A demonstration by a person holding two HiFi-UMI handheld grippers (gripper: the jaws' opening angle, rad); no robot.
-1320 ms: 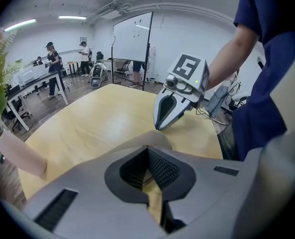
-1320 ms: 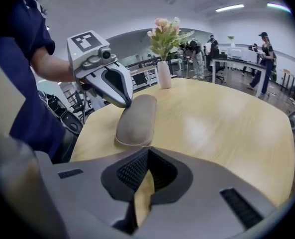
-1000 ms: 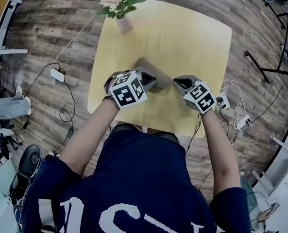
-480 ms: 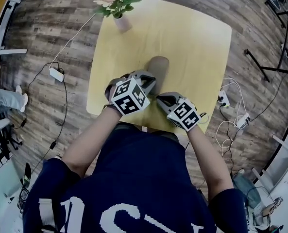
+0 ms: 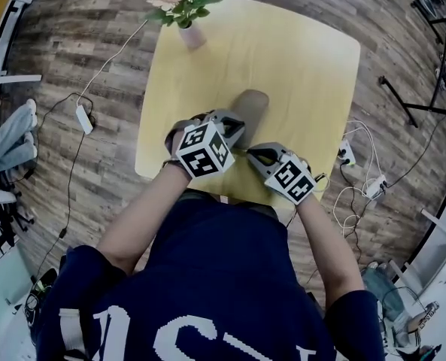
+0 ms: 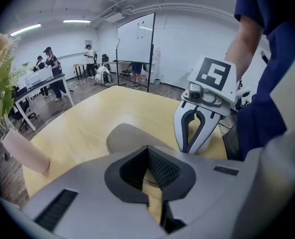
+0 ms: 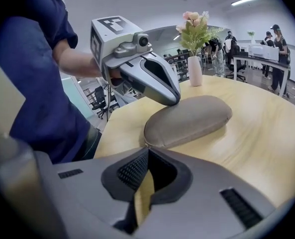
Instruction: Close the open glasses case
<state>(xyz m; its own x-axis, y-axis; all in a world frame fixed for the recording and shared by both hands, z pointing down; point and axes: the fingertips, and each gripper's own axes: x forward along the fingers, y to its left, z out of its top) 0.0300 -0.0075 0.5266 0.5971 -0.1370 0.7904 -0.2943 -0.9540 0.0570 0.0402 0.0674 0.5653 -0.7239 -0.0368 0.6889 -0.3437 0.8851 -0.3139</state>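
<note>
The taupe glasses case (image 5: 250, 104) lies on the yellow table (image 5: 305, 59) with its lid down; a seam runs along its edge. My left gripper (image 5: 236, 128) is shut and empty, its tips at the near end of the case. In the right gripper view the left gripper (image 7: 173, 97) rests on top of the glasses case (image 7: 187, 121). My right gripper (image 5: 251, 155) is shut and empty, just short of the near end of the case, close beside the left one. The left gripper view shows the case (image 6: 127, 136) and the right gripper (image 6: 196, 133) beyond my own jaws.
A pink vase of flowers (image 5: 189, 28) stands at the table's far left corner. The near table edge (image 5: 230, 195) runs right under my grippers. Cables and a power strip (image 5: 83, 117) lie on the wood floor. People stand at desks in the background (image 6: 50, 68).
My right gripper has moved left, in toward the left gripper and the near end of the case. The case has swung from slanted to pointing away from me. The left gripper stayed put.
</note>
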